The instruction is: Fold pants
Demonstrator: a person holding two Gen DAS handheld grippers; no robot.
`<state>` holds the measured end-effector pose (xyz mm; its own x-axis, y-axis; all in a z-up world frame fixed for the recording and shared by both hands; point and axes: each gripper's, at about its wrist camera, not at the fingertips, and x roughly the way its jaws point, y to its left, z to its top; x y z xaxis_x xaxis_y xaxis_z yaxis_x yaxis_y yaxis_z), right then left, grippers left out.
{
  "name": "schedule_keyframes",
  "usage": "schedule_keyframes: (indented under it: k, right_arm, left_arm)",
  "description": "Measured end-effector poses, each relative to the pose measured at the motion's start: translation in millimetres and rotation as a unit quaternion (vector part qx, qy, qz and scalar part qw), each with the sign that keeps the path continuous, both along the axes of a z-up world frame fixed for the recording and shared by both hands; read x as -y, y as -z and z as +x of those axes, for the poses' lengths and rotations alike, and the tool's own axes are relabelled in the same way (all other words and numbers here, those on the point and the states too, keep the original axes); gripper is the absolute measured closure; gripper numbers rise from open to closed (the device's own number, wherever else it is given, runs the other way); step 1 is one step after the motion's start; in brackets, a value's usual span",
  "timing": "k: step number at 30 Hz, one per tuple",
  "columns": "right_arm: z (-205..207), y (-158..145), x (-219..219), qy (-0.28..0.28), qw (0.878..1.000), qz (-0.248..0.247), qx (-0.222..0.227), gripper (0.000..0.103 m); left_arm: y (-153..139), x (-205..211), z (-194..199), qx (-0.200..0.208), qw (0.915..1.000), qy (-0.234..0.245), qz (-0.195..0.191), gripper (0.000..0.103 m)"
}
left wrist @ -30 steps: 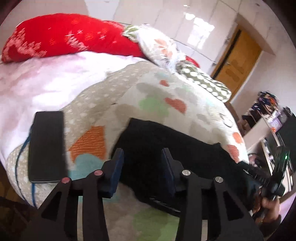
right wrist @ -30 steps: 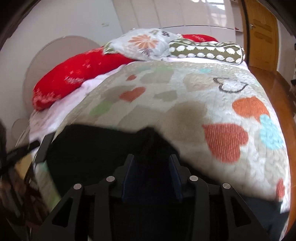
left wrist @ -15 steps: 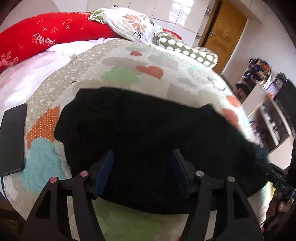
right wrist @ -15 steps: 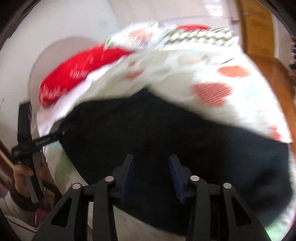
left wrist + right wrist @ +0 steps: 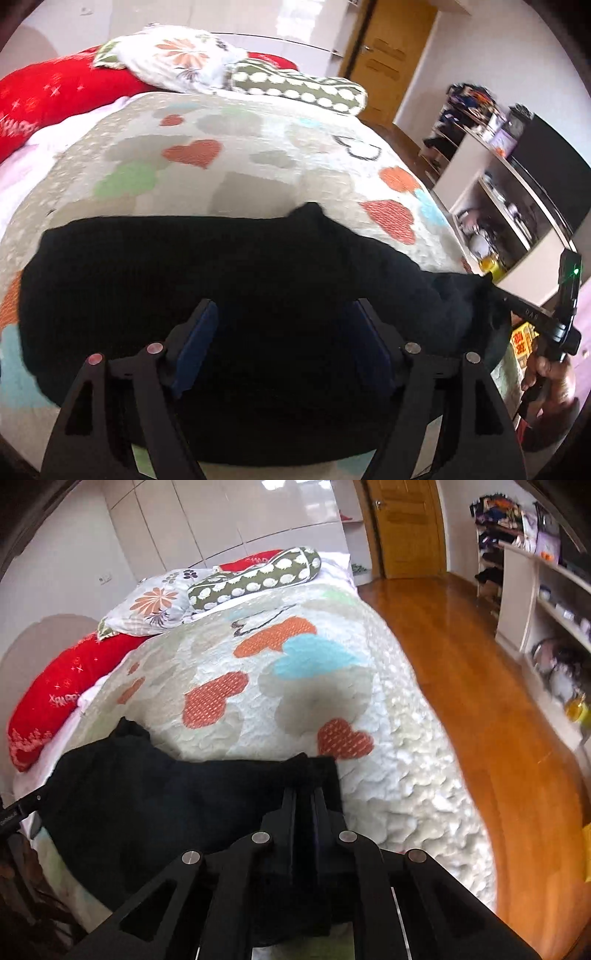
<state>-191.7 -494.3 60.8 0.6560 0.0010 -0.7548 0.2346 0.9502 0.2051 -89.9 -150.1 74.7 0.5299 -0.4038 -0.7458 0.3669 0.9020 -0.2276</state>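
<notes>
On the quilt [image 5: 258, 155] lie black pants [image 5: 221, 280]; left gripper [image 5: 284, 332] is opening above them, right gripper [image 5: 304, 801] clamps their edge.

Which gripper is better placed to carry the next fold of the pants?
Right. The right gripper is shut on the black pants' edge, while the left gripper is opening above the cloth, gripping nothing.
</notes>
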Motion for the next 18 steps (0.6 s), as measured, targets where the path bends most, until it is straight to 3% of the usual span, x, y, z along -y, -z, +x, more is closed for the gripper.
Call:
schedule_keyframes:
  k: [6, 9, 11, 14, 18]
  right_arm:
    - [-2, 17, 10, 0.015, 0.999, -0.011, -0.026, 0.098]
    - [-14, 4, 10, 0.035, 0.999, -0.011, -0.012, 0.089]
    - [-22, -9, 6, 0.039, 0.999, -0.02, -0.003, 0.077]
    - [-29, -28, -16, -0.01, 1.0, -0.003, 0.024, 0.077]
    - [-24, -28, -49, -0.067, 0.998, -0.003, 0.021, 0.077]
  left_arm:
    - [24, 28, 6, -0.02, 0.9994, 0.014, 0.025, 0.028]
    - [25, 31, 4, -0.021, 0.9993, 0.016, 0.028, 0.028]
    - [21, 32, 4, -0.015, 0.9995, 0.02, 0.021, 0.028]
    - [14, 40, 8, -0.01, 0.9996, 0.022, 0.016, 0.028]
    - [14, 57, 12, -0.015, 0.9993, 0.032, 0.014, 0.028]
